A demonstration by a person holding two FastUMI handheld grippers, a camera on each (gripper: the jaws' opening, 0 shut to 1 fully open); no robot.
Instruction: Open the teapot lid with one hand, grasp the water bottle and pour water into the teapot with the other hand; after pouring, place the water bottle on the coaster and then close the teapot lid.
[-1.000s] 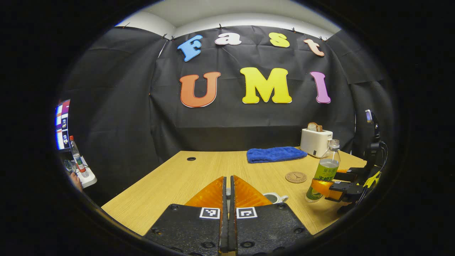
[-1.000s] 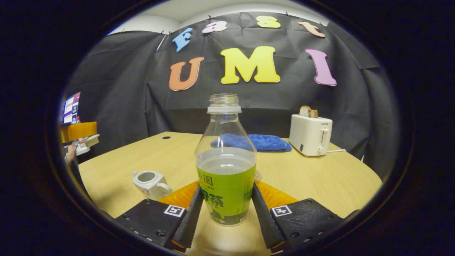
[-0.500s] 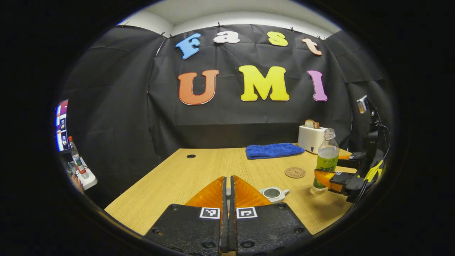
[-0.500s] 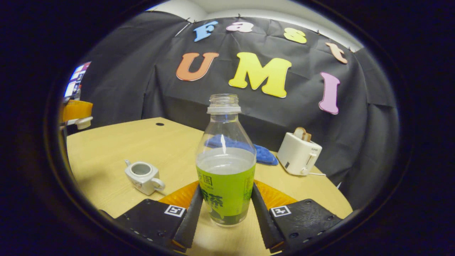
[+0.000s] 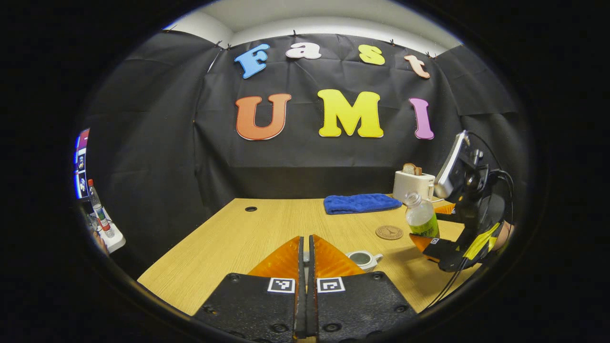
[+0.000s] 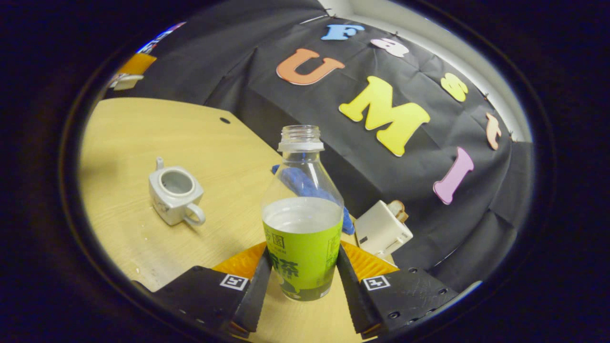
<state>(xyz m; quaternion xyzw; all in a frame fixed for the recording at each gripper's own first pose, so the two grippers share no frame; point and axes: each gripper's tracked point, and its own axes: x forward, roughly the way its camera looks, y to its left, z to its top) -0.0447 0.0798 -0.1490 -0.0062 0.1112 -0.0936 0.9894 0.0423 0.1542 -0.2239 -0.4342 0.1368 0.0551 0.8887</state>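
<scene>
A small white teapot stands on the wooden table with its top open. My left gripper is shut, held above the table to the teapot's left. Its lid shows pinched in that gripper far off in the right gripper view. My right gripper is shut on the green-labelled water bottle. The bottle is uncapped, about half full, lifted off the table and tipped towards the teapot. A round brown coaster lies behind the teapot.
A folded blue towel and a white toaster with bread sit at the table's back right. A second bottle stands on a stand off the table's left edge.
My right gripper has lifted the bottle off the table and tilted it towards the teapot. My left gripper has stayed raised and shut.
</scene>
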